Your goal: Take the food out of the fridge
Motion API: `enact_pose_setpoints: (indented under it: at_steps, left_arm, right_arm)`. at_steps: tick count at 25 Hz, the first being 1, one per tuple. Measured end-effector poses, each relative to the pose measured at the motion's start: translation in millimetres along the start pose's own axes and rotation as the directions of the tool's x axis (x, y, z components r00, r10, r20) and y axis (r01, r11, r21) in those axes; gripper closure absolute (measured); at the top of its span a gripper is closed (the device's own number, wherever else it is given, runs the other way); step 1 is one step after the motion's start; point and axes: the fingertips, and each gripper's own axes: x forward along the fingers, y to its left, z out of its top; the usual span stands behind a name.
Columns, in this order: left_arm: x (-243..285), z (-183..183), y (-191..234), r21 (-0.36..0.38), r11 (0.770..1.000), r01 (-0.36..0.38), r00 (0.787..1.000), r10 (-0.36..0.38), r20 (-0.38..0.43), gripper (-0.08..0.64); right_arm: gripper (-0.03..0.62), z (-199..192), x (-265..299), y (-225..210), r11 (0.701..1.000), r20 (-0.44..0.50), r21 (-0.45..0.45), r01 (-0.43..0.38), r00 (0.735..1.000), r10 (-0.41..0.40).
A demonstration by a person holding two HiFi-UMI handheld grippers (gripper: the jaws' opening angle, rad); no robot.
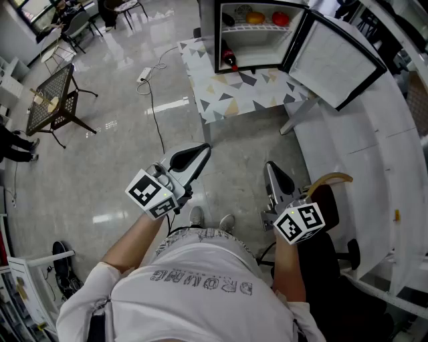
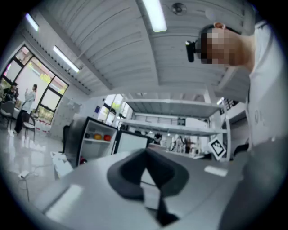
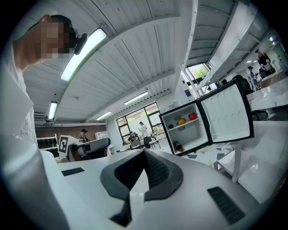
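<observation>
A small black fridge (image 1: 217,40) stands far ahead on a table, its door (image 1: 334,60) swung open to the right. Its upper shelf holds a dark item (image 1: 229,20), an orange fruit (image 1: 255,18) and a red fruit (image 1: 281,19). A dark bottle with a red label (image 1: 229,59) lies at the bottom. My left gripper (image 1: 200,152) and right gripper (image 1: 271,167) hover level over the floor, well short of the table, both shut and holding nothing. The right gripper view shows the fridge (image 3: 189,128) beyond the closed right gripper (image 3: 145,152). The left gripper (image 2: 146,150) sees it (image 2: 92,139) smaller.
The fridge's table has a triangle-patterned cloth (image 1: 234,90). A long white counter (image 1: 374,153) runs down the right. A black chair (image 1: 328,247) is by my right hand. A wicker side table (image 1: 53,100) and a floor cable (image 1: 150,73) lie left.
</observation>
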Motion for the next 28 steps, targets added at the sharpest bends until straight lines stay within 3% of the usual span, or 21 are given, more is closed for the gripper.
enact_pose_setpoints:
  at_steps: [14,28]
  left_arm:
    - [7,-2,-3,0.001,1.0,-0.007,1.0,0.007,-0.004,0.552]
    - [30,-13,-40,0.015,0.999,-0.036,0.999,0.036,0.016,0.552]
  right_arm:
    - [0.601,10,-5,-7,1.0,0.023,-0.015,0.001,1.0,-0.001]
    - [0.601,11,-37,-31,0.999,0.012,-0.023,-0.04,0.999,0.04]
